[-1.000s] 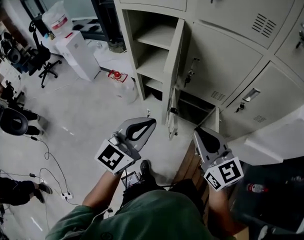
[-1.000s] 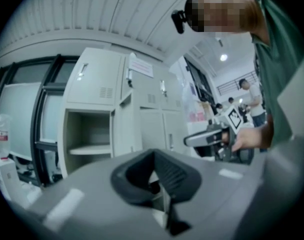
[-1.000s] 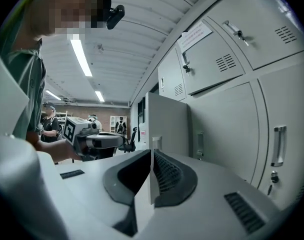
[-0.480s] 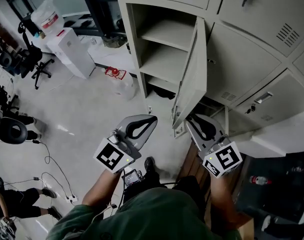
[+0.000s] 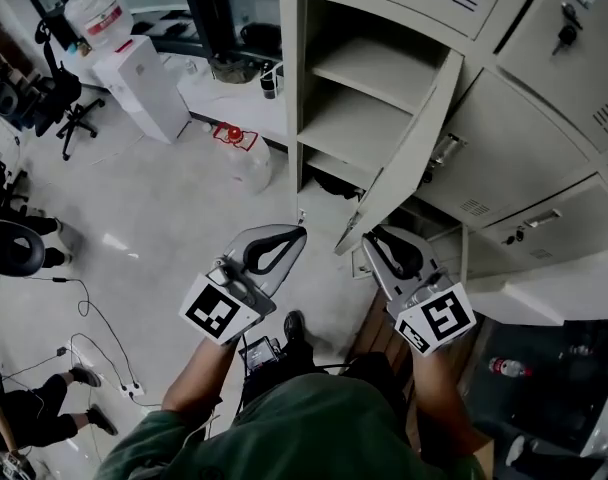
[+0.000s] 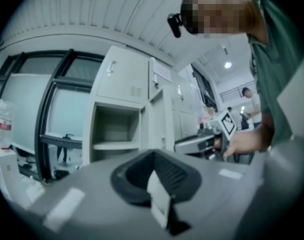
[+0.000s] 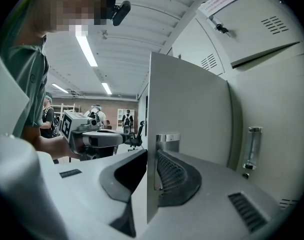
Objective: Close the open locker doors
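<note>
Locker door (image 5: pixel 409 153) is found swung out from the cabinet, its long axis running in the head view from about 1 o'clock at the top down to 7 o'clock at the bottom corner, and that bottom end sits right at the right gripper (image 5: pixel 384 253). In the right gripper view the free edge of the panel (image 7: pixel 187 109) is seen edge-on, sandwiched between the jaws, so the right gripper (image 7: pixel 151 169) is clamped down on the door edge with no gap showing. The left gripper (image 5: pixel 274 251) is parked off at 9 o'clock from the right one, clear of the door; its jaws (image 6: pixel 154 176) are pressed together with nothing caught in them. So the right side is obviously the nearer one and already has the thing. The open compartment (image 5: pixel 359 68) lies at roughly 11 o'clock from the clamped edge, which is probably the way the edge has to be swung, with the hinge side kept at the right. Inside, two pale shelves can be seen with nothing made out on them, plus something dark down at the bottom level that can't be identified.
</note>
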`<state>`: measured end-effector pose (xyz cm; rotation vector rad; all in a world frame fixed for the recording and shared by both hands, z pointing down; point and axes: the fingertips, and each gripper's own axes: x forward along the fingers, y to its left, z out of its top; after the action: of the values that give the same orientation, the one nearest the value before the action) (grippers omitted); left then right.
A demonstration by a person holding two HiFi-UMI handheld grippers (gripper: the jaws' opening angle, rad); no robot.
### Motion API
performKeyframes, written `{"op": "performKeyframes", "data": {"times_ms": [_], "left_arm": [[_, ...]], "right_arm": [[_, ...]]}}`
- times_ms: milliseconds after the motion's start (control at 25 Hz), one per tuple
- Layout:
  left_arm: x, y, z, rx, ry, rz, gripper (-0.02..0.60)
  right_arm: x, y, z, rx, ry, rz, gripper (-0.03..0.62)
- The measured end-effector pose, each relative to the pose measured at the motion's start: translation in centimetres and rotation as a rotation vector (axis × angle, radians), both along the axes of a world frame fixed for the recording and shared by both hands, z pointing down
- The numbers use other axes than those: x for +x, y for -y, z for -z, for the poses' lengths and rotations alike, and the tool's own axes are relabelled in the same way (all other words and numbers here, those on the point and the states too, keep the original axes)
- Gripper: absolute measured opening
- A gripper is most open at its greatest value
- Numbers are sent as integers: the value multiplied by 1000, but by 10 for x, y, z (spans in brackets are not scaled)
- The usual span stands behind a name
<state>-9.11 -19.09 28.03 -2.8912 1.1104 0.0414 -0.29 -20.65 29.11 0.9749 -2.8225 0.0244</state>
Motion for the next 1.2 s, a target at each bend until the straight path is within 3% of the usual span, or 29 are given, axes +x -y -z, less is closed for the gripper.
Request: {"op": "performKeyframes", "data": {"times_ms": [440,640,1200], "left_arm": [[-63,27,-11,-4,-27,95,2],[-80,49,-18,-14,-35,109,2],[-107,99,-39,-58,-55,125,2]], "right_arm": [[-77,54,0,34,-13,34,54],[-100,93,-4,48,-12,-2,54],[-99,204,-19,43,-44,-204,51]]}}
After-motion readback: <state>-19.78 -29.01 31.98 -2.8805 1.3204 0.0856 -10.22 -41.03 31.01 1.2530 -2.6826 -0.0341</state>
